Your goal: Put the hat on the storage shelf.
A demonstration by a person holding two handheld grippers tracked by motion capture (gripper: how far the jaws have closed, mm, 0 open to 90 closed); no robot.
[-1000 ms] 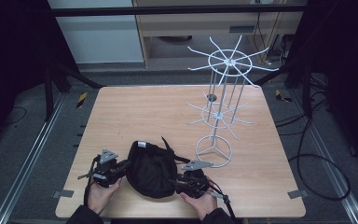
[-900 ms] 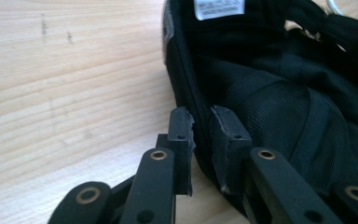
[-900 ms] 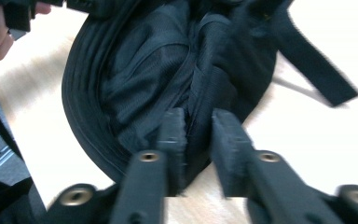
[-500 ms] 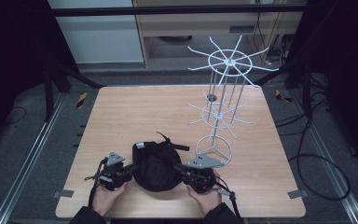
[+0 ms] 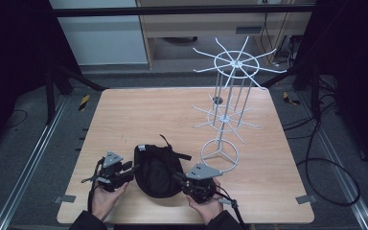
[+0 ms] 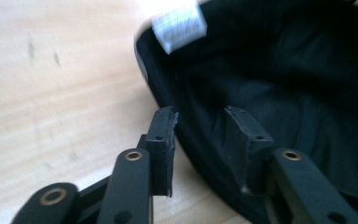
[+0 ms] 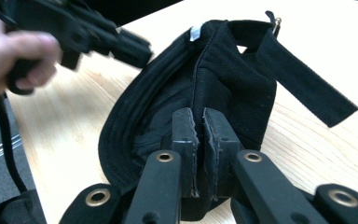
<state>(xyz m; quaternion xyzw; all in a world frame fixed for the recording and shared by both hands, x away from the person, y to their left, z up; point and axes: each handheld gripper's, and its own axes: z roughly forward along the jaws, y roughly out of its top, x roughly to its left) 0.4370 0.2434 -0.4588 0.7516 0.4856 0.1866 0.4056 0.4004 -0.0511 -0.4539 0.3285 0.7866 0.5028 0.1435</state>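
A black cap (image 5: 158, 170) lies near the table's front edge with its inside facing up, and a white label (image 6: 177, 23) is sewn inside the rim. My left gripper (image 5: 135, 167) is at the cap's left side, open; in the left gripper view (image 6: 200, 130) one jaw is over the wood and the other over the cap's (image 6: 284, 70) lining, with the rim between them. My right gripper (image 5: 176, 176) is at the cap's right side. In the right gripper view (image 7: 200, 126) its jaws are shut on the cap's (image 7: 223, 79) fabric edge. A black strap (image 7: 303, 79) trails from the cap.
A white wire display rack (image 5: 230, 96) stands on the wooden table (image 5: 139, 115) right of centre, its ring base (image 5: 219, 153) just behind my right gripper. The other hand (image 7: 14, 56) holding the left gripper (image 7: 121, 42) appears in the right gripper view. Dark floor and cables surround the table.
The cap has settled lower and flatter, its inside now more open to the camera. Both grippers stay at its sides, having moved only slightly.
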